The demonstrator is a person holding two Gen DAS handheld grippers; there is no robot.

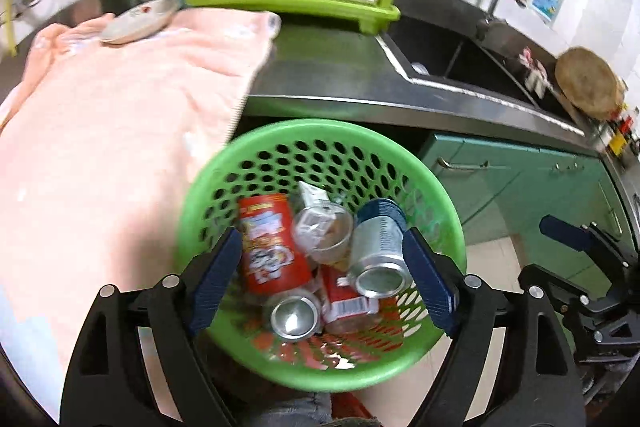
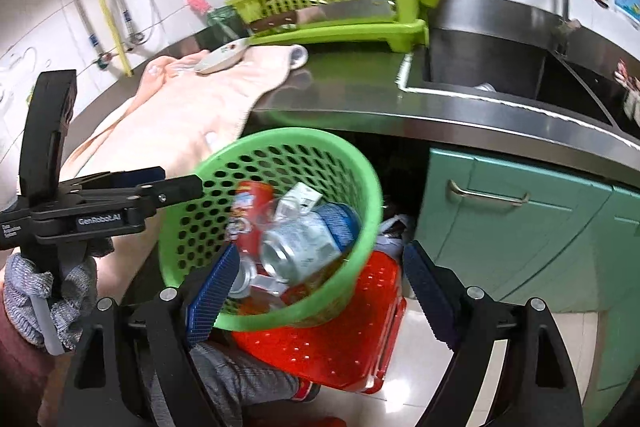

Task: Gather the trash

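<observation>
Trash, light and easily dented — a red cardboard snack tube (image 1: 270, 243), silver aluminium cans (image 1: 378, 253) — is seen inside the perforated green plastic basket (image 1: 320, 131). Its stiff rim at 12 o'clock is judged the best hold. Left gripper (image 1: 320, 267) and right gripper (image 2: 320, 291) are held wide apart, nothing gripped.

Green basket (image 1: 320, 139): perforated glossy plastic. Cans (image 1: 380, 255): shiny metal. Tabletop (image 1: 340, 67): brushed steel. Pink towel (image 1: 120, 107): soft matt cloth. Gripper pads (image 1: 430, 279): ribbed blue.
</observation>
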